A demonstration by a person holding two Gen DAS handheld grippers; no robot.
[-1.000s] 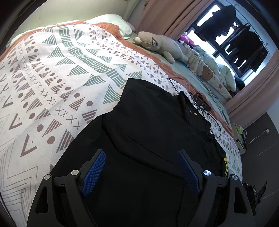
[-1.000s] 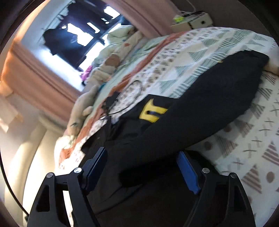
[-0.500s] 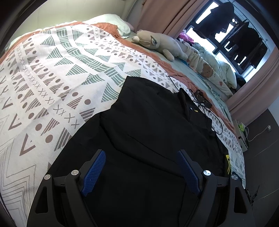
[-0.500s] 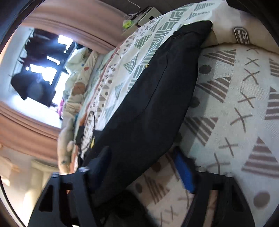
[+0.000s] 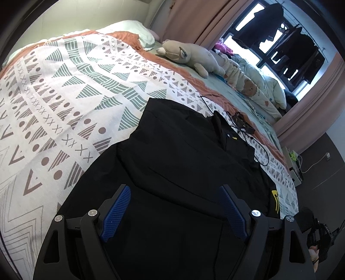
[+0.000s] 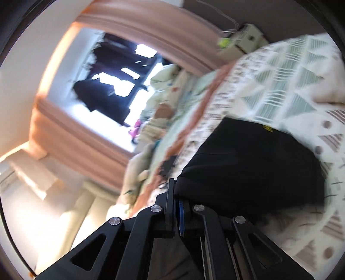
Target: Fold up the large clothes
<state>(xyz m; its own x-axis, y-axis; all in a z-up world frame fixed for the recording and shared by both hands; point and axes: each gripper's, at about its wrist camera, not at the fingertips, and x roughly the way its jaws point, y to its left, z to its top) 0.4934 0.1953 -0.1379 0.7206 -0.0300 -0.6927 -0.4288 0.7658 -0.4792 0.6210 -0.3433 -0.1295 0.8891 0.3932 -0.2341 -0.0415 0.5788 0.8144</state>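
A large black jacket [image 5: 185, 155] with small yellow marks lies spread on the patterned bedspread [image 5: 64, 90]. My left gripper [image 5: 174, 206] hovers open just above the jacket's lower part, blue pads wide apart with nothing between them. In the blurred right wrist view, my right gripper [image 6: 175, 202] is shut on the edge of a black sleeve [image 6: 254, 163], which is lifted and stretches away from the jaws over the bedspread [image 6: 301, 71].
A plush animal [image 5: 192, 58] and baby-print bedding [image 5: 258, 90] lie at the far side of the bed. A black cable with a small device [image 5: 243, 127] rests by the collar. Curtains [image 5: 189, 19] and a window with hanging dark clothes [image 5: 280, 36] are behind. A white box [image 6: 245, 41] stands beyond the bed's end.
My right gripper has closed on the black sleeve and swung upward with it, so its view is blurred. The left gripper has stayed open and nearly still over the jacket.
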